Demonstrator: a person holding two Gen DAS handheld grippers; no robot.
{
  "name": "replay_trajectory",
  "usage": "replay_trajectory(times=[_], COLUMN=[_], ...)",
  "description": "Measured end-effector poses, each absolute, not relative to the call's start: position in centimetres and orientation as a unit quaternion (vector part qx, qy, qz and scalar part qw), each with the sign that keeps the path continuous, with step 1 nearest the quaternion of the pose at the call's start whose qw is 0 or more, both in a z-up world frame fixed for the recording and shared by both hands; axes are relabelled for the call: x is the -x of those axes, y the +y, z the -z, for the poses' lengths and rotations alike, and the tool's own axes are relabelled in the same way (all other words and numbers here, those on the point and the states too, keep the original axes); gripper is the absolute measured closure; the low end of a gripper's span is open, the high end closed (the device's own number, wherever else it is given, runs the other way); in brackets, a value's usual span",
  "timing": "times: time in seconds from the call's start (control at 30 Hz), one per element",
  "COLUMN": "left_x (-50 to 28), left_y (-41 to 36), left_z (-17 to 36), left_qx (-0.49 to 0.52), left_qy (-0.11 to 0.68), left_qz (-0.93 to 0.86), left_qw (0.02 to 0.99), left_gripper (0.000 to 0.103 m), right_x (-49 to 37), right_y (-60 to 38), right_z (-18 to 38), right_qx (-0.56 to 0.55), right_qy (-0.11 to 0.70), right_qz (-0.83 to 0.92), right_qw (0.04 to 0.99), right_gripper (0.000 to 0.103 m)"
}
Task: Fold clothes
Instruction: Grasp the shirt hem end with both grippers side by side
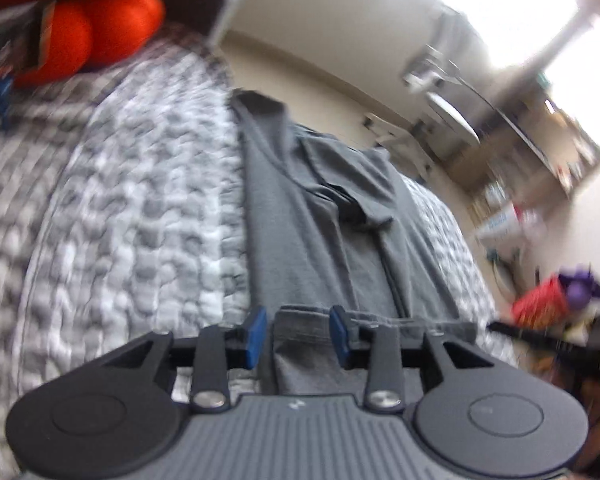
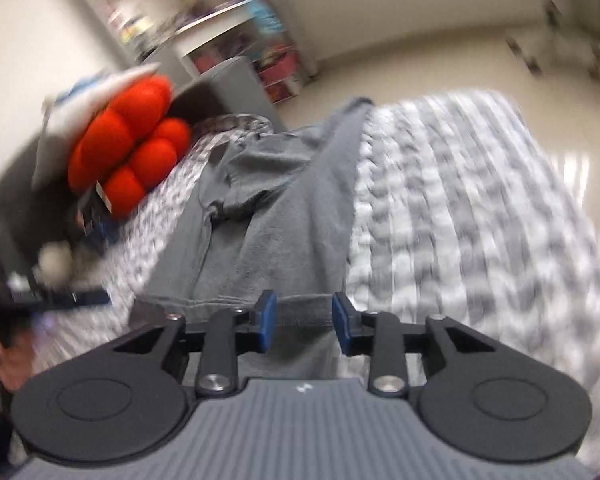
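Both tongs, left (image 1: pixel 298 334) and right (image 2: pixel 305 322), are standing released over the near hem of the grey cotton T-shirt (image 1: pixel 320 216), which is lying lengthwise on the grey-and-white quilted bed (image 1: pixel 132 208). I would be lifting them straight off, so the fresh fold is not dragging.

Grey shirt (image 1: pixel 320 216) on grey-and-white patterned quilt (image 1: pixel 140 200) — bright orange cushion (image 2: pixel 128 148) beside.
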State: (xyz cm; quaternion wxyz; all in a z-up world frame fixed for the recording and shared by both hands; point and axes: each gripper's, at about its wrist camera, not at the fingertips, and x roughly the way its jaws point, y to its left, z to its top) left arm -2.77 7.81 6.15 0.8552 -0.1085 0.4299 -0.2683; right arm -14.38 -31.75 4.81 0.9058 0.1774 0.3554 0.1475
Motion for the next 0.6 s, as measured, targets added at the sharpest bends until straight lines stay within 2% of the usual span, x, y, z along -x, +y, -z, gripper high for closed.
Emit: replay_trajectory(times=[0.07, 0.17, 0.27, 0.43, 0.6], left_x=[2.5, 1.7, 0.5, -0.6, -1.8], left_y=[6.9, 5.7, 4.9, 4.2, 2.6], left_z=[-6.2, -6.1, -6.0, -5.2, -4.9], left_qx=[0.074, 0.029, -0.009, -0.053, -0.093], left_qy=[0.424, 0.422, 0.423, 0.427, 0.414], left_qz=[0.301, 0.335, 0.353, 0.399, 0.452], left_qw=[0.851, 0.842, 0.834, 0.810, 0.785], left_gripper=[0.060, 0.049, 0.045, 0.043, 0.036], right_x=[13.9, 12.7, 11.4, 9.2, 7.7], right_y=[-31.0, -29.1, -27.2, -26.4, -25.7], right_z=[-5.2, -5.2, -4.7, -3.7, -3.0], right_qx=[-0.127, -0.041, 0.033, 0.056, 0.068], right_qy=[0.349, 0.351, 0.357, 0.373, 0.387], right_qz=[-0.172, -0.221, -0.264, -0.321, -0.366], right_qw=[0.912, 0.909, 0.895, 0.869, 0.844], right_gripper=[0.066, 0.059, 0.058, 0.058, 0.058])
